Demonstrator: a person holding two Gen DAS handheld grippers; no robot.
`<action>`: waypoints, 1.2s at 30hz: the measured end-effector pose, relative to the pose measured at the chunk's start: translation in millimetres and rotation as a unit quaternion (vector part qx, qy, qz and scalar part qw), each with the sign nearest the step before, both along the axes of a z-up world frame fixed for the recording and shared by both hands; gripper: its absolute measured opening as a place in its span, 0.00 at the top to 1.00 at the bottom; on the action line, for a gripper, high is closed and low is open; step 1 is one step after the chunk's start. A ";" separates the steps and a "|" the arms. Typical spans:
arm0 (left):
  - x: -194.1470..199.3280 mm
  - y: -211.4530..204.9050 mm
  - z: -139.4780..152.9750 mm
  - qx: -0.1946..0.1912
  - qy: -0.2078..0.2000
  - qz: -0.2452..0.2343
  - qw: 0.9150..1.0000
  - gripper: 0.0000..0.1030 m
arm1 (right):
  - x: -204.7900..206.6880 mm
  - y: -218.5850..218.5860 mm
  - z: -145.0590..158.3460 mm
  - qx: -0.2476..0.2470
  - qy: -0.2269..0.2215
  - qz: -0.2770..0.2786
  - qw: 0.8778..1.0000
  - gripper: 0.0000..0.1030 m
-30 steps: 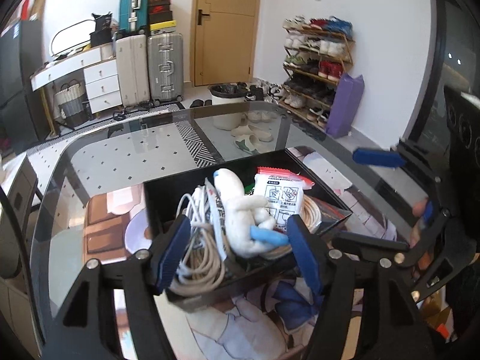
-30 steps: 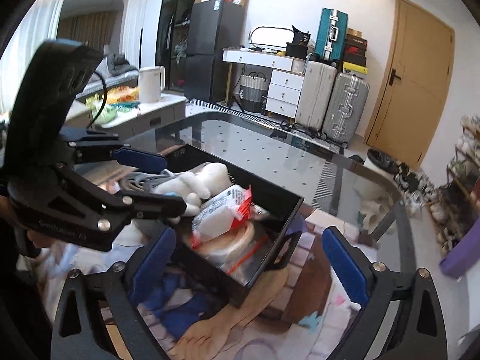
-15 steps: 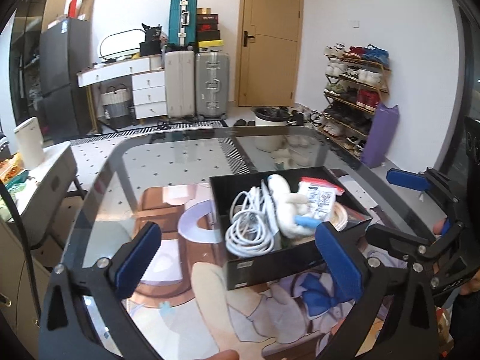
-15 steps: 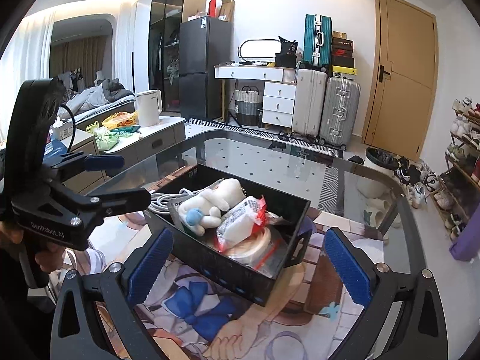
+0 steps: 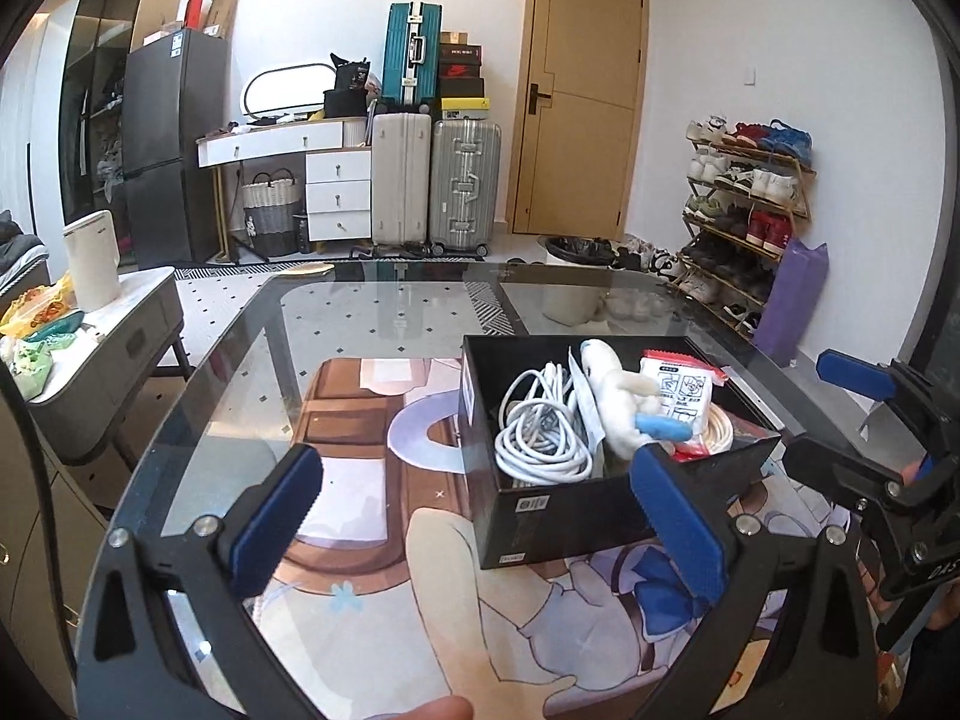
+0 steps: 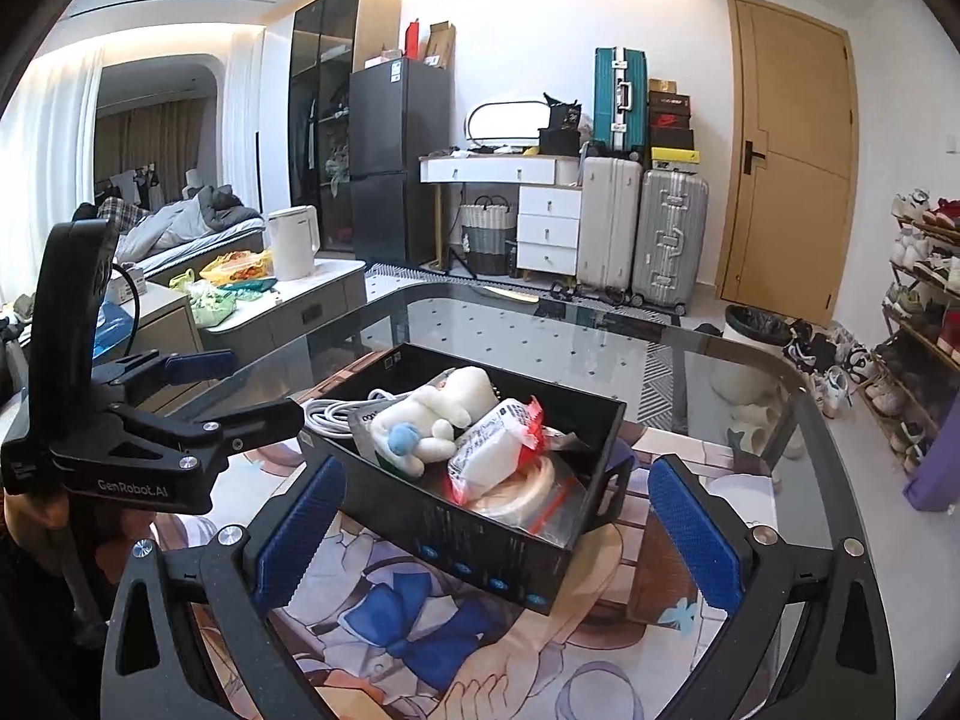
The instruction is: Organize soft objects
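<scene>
My left hand-held gripper (image 5: 480, 510) and right hand-held gripper (image 6: 498, 522) both gape wide, holding nothing. The black rectangular box (image 6: 480, 546) of soft things sits at twelve o'clock on the glass tabletop (image 6: 540, 324).

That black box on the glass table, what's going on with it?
A person holds tongs in each hand, and both the left tongs and right tongs are open and empty, near the black box. Inside it lie a white plush toy, a coiled white cable and a red-edged packet.
</scene>
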State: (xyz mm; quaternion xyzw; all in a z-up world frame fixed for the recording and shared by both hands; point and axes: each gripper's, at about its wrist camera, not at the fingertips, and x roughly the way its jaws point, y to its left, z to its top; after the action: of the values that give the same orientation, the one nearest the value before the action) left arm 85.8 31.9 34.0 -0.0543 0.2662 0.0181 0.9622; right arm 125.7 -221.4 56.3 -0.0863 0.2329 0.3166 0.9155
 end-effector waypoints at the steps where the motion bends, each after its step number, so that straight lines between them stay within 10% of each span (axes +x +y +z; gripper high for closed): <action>1: 0.4 -0.2 -1.2 0.001 -0.003 0.004 1.000 0.00 | 0.2 -0.8 -1.7 0.002 0.001 -0.002 1.000 0.00; 36: 1.2 -2.7 -17.6 0.005 -0.022 0.013 1.000 0.00 | 3.6 -4.7 -26.3 0.020 -0.028 -0.009 0.999 0.00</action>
State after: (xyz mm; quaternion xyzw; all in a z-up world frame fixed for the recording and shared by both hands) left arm 87.0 29.2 16.4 -0.0530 0.2442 0.0305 0.9678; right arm 129.2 -226.1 29.9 -0.0746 0.2013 0.3105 0.9260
